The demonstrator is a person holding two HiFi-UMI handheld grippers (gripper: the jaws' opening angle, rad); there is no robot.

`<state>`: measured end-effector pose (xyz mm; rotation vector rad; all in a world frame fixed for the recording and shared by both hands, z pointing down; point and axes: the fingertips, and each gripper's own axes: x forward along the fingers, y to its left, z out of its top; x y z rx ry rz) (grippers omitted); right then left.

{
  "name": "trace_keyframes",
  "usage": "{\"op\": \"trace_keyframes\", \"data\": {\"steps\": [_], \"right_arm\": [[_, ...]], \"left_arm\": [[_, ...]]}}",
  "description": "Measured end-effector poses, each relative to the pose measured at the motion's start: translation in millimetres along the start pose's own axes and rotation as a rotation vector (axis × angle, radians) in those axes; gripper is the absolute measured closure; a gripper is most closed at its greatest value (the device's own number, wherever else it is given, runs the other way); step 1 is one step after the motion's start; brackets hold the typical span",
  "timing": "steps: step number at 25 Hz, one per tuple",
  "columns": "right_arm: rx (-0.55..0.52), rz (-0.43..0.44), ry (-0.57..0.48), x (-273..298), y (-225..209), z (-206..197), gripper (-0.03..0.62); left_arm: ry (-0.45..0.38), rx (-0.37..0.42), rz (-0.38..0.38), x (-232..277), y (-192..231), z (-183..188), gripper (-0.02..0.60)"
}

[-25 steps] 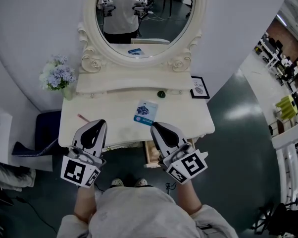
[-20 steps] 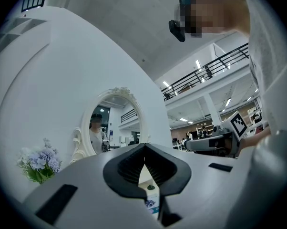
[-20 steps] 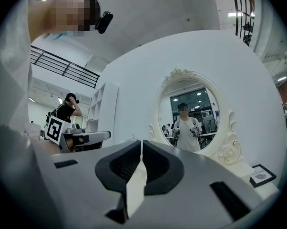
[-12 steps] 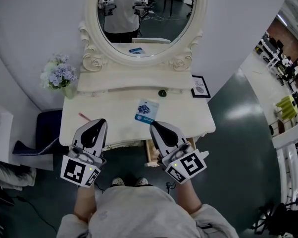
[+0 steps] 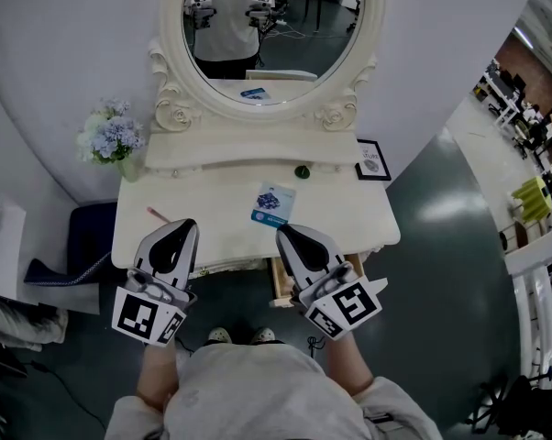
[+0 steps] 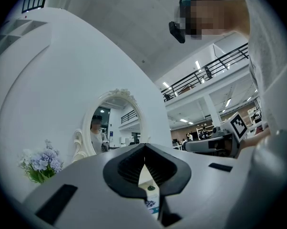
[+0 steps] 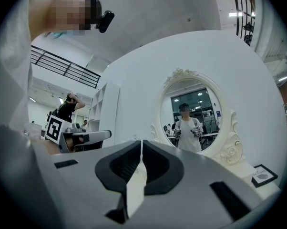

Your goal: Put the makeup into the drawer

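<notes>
A blue-and-white makeup packet lies flat in the middle of the cream dressing table. It also shows through the gap under the left jaws. A thin pink stick lies near the table's left front. A small dark green item sits by the back ledge. An open wooden drawer juts from under the table front, partly hidden by my right gripper. My left gripper hovers at the front edge. Both grippers are shut and hold nothing. Their tips point toward the mirror.
An oval mirror in an ornate frame rises behind the table. A vase of pale blue flowers stands at the back left and a small framed picture at the back right. A dark stool stands left of the table.
</notes>
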<state>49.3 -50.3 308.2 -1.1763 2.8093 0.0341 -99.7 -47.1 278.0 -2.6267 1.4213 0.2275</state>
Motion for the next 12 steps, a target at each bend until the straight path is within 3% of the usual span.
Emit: {"op": "trace_keyframes", "data": {"steps": [12], "right_arm": [[0.005,0.001,-0.005,-1.7,1.8,-0.1,0.568]], "left_arm": [[-0.012,-0.006,0.010,-3.3,1.1,2.1,0.568]]}}
